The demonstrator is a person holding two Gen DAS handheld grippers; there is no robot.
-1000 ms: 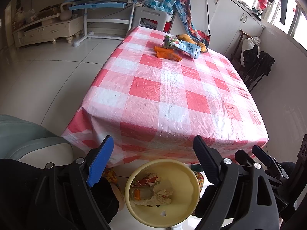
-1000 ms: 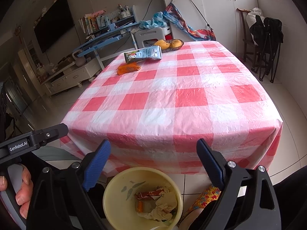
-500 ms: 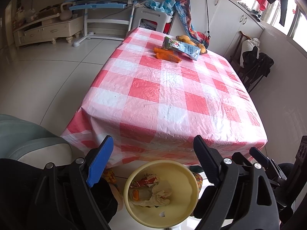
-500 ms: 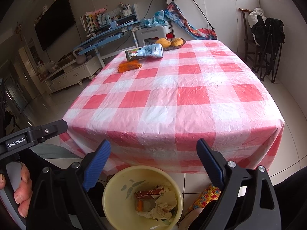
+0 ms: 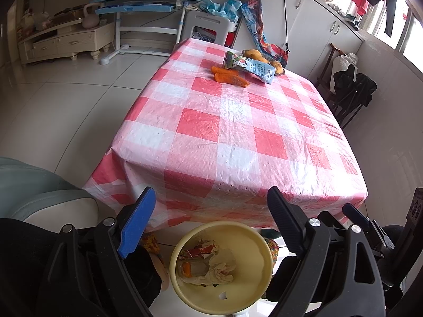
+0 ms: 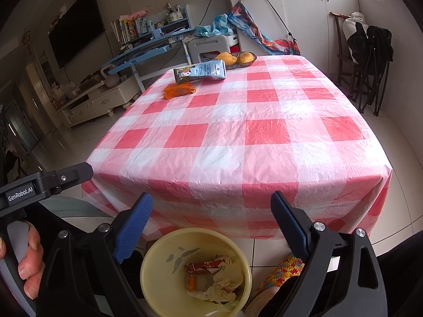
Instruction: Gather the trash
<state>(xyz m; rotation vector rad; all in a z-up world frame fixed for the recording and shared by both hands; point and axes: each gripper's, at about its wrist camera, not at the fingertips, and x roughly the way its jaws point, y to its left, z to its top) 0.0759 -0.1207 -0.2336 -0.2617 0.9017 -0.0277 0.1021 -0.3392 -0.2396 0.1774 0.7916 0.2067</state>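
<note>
A yellow trash bin (image 5: 238, 298) (image 6: 164, 251) stands on the floor before the table's near edge, holding crumpled paper (image 5: 219, 272) (image 6: 224, 282) and a red wrapper (image 6: 206, 264). My left gripper (image 5: 210, 203) hangs open over the bin with nothing between its fingers. My right gripper (image 6: 211, 208) is also open and empty, above the same bin. On the far end of the red-checked table (image 5: 238, 132) (image 6: 238, 137) lie a flattened milk carton (image 5: 249, 66) (image 6: 201, 71) and an orange wrapper (image 5: 230, 76) (image 6: 179, 91).
A basket of mangoes (image 6: 239, 59) sits behind the carton. A grey-green seat (image 5: 34, 192) stands at the left, dark chairs (image 6: 367, 60) at the right wall. A hand (image 6: 29, 264) holds the left gripper's handle. Colourful slippers (image 6: 285, 266) flank the bin.
</note>
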